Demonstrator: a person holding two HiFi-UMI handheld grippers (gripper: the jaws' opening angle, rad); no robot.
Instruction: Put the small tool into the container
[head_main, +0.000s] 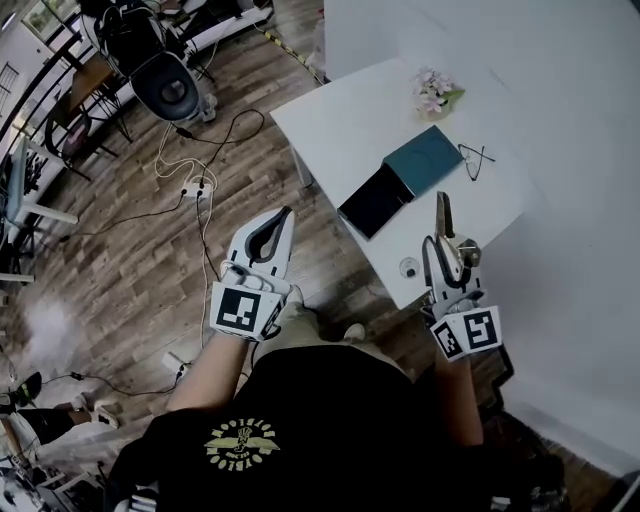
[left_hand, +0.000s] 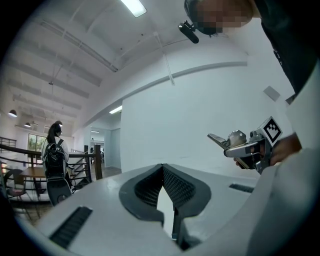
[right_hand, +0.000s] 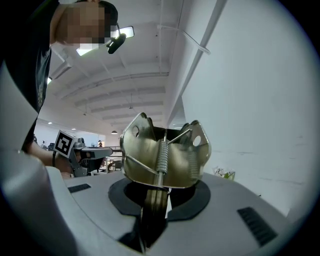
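Pinched in the right gripper (head_main: 446, 245), jaws closed on its thin end: the tool (head_main: 443, 212), brass-coloured with a spring, held over the near edge of the table (head_main: 340, 130). Long axis pointing straight away from the body. Ahead of the tip and a little to the left, lying open on the table: the container (head_main: 425, 160), near but apart. Left gripper (head_main: 284, 217) pressed together on nothing, over the floor (head_main: 150, 260), farther from the container. Probably enough to reach forward-left with the right one and lower.
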